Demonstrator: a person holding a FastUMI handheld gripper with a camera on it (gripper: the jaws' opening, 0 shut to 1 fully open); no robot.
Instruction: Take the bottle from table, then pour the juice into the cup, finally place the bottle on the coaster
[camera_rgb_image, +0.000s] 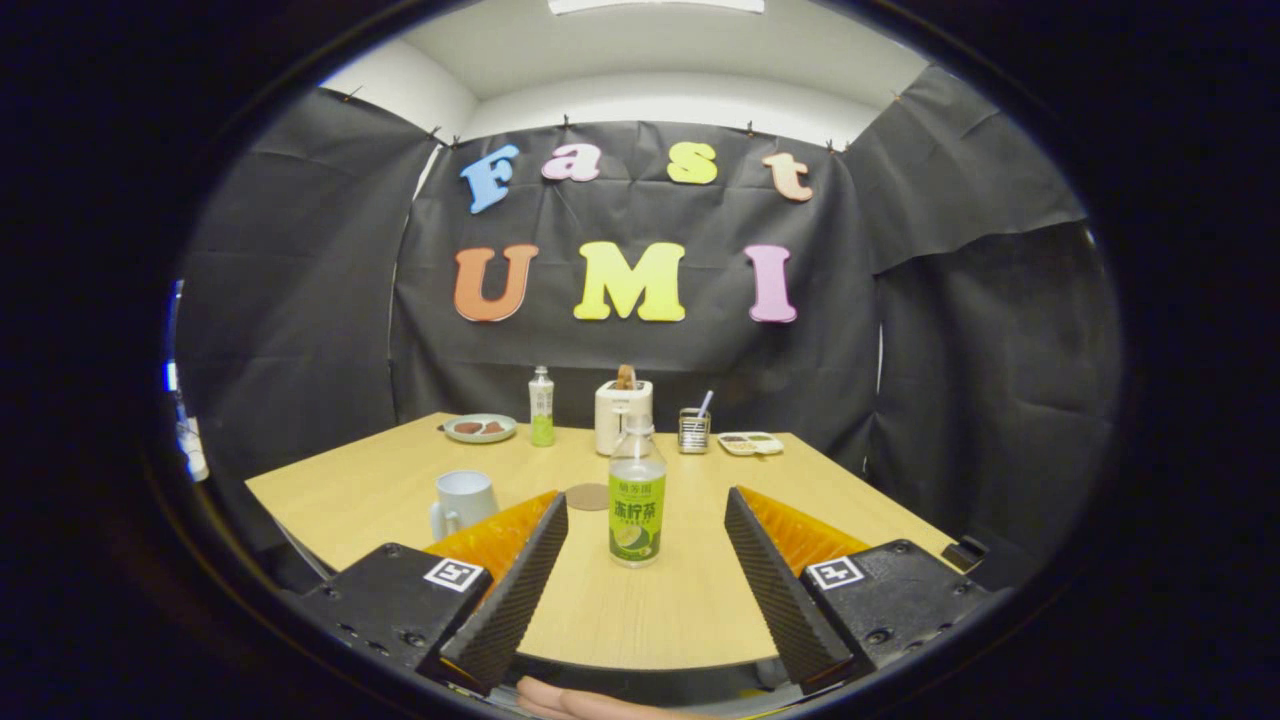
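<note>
i am holding the gripper (646, 530) low and level over the near edge of the counter (690, 600), pointing straight toward the back wall. its fingers (515, 590) are standing wide apart and gripping nothing. the bottle (637, 495) is standing upright on the counter, centred in the gap between the fingertips and touching neither. it is wearing a green label with printed characters and a lime picture; i am leaving the wording unread. square black-and-white marker tags are showing on both finger bases. the white cup (462, 502) is sitting just beyond the left finger, with the round brown coaster (588, 496) between cup and bottle. along the far edge i am seeing a plate (480, 428), a second bottle (541, 406), a toaster (623, 412), a small holder (694, 428) and a tray (750, 443). part of a hand (580, 702) is showing beneath the gripper.
</note>
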